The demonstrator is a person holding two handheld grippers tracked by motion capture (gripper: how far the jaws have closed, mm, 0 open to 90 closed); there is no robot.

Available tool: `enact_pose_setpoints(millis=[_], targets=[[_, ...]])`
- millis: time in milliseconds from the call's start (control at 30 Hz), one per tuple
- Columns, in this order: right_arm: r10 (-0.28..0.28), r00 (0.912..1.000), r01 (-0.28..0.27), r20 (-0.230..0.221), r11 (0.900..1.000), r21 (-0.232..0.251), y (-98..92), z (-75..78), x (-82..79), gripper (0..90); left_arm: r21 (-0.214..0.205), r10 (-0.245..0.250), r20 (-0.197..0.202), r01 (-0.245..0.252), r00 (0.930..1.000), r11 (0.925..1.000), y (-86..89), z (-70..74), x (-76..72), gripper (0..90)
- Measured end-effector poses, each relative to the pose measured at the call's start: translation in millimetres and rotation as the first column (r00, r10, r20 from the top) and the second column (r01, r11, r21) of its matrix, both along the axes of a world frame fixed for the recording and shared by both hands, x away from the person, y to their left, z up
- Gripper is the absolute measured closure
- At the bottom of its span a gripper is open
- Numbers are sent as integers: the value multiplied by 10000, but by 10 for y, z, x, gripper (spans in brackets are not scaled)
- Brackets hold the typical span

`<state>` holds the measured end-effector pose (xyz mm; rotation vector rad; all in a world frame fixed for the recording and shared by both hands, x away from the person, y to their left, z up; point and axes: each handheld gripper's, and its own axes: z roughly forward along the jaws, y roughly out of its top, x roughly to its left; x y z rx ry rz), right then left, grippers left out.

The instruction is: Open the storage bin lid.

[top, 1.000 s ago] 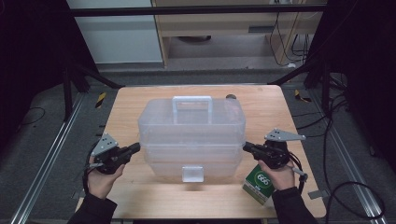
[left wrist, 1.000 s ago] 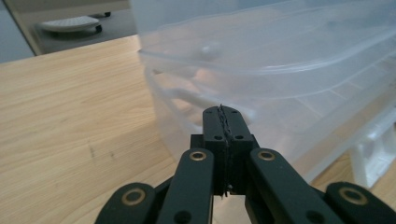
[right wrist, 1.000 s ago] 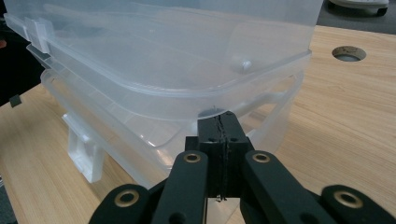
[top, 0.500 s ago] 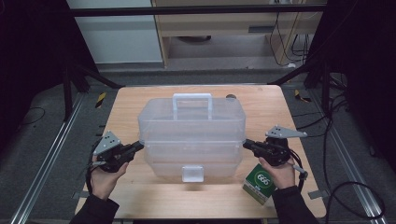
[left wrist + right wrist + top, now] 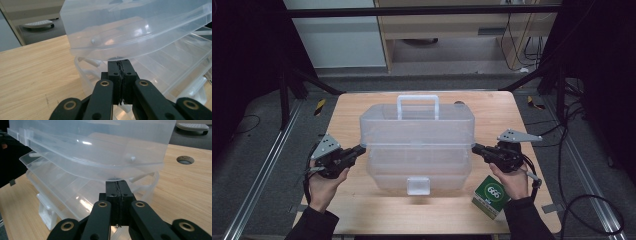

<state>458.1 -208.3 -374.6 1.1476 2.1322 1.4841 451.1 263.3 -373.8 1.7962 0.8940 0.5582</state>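
clear plastic storage box (image 5: 417,145), lid raised, tray inside bare

One clear plastic box (image 5: 417,150) stands on the one wooden surface (image 5: 352,112), with one white handle (image 5: 417,104) on its lid and one latch (image 5: 418,185) at its front. One green carton (image 5: 490,196) sits near the box's right front corner. Two grippers are at the box, a left gripper (image 5: 360,149) and a right gripper (image 5: 475,148), one at each end, and two hands hold them.
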Motion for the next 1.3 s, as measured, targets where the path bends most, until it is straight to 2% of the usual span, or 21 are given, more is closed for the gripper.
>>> enact_pose_setpoints(millis=[233,467,533,633,667,733,833,1000,1300], targets=[[72,10000,-72,53,10000,-13,29,70,42,896,-27,70,65,-70,10000,10000,-22,52,44,880],[82,9999,-82,58,9999,103,13,51,48,898,-12,100,87,-100,9999,9999,-44,20,58,876],[66,10000,-67,37,9999,87,8,52,45,898,86,236,146,-237,9996,9997,-53,0,50,867],[71,10000,-72,37,10000,59,10,49,44,899,251,443,171,-447,9989,9987,-49,-19,41,831],[76,10000,-77,34,10000,42,13,49,42,899,433,631,235,-641,9977,9970,-47,-33,37,813],[144,9999,-144,-26,9999,-1,28,47,36,899,608,892,311,-909,9955,9940,-31,-75,47,745],[186,9998,-186,-17,9998,-64,38,43,34,899,697,965,377,-990,9946,9926,-31,-88,59,669],[203,9998,-203,-2,9997,-134,50,44,32,899,835,936,782,-1000,9925,9915,-92,-84,121,565],[212,9998,-212,-12,9997,-108,48,50,30,899,635,867,1420,-965,9861,9933,-175,-75,205,554]])
